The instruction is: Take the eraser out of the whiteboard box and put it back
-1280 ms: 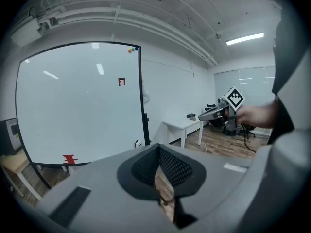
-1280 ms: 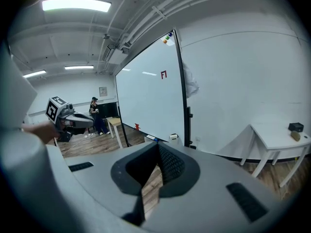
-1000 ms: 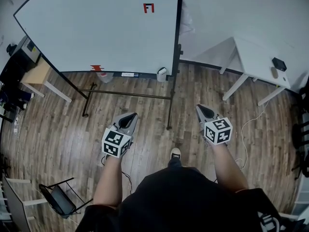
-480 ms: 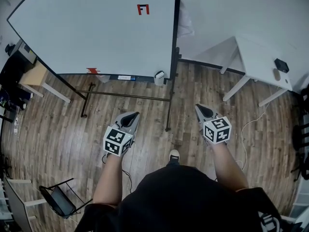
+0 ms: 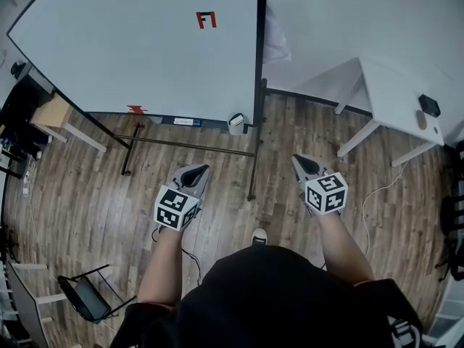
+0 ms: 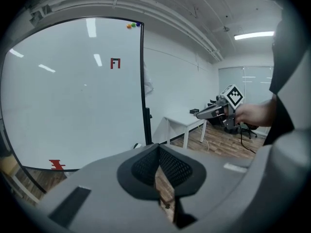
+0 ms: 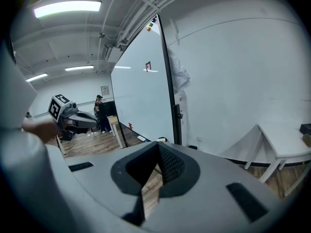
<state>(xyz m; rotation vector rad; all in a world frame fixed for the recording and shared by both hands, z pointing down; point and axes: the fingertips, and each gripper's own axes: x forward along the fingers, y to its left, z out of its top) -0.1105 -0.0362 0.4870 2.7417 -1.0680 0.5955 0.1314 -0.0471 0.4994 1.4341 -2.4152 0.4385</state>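
Note:
A big whiteboard (image 5: 138,49) on a stand fills the upper left of the head view. At the right end of its bottom rail sits a small white box (image 5: 235,122), seen as a pale spot (image 6: 137,145) in the left gripper view. I cannot make out the eraser. My left gripper (image 5: 196,170) is held over the wood floor, well short of the rail, jaws shut and empty (image 6: 158,147). My right gripper (image 5: 299,160) is level with it to the right, also shut and empty (image 7: 158,144). Each gripper view shows the other gripper, the right one (image 6: 214,111) and the left one (image 7: 73,116).
The whiteboard's dark stand bar and legs (image 5: 188,147) cross the floor between me and the rail. A white table (image 5: 395,93) with a black object (image 5: 429,105) stands right. A wooden desk (image 5: 54,111) is left, a black chair (image 5: 87,296) lower left. A person (image 7: 99,111) stands far off.
Both grippers have been carried forward toward the whiteboard together. The board's rail and box now lie a little lower and further left in the head view. The jaws stayed shut.

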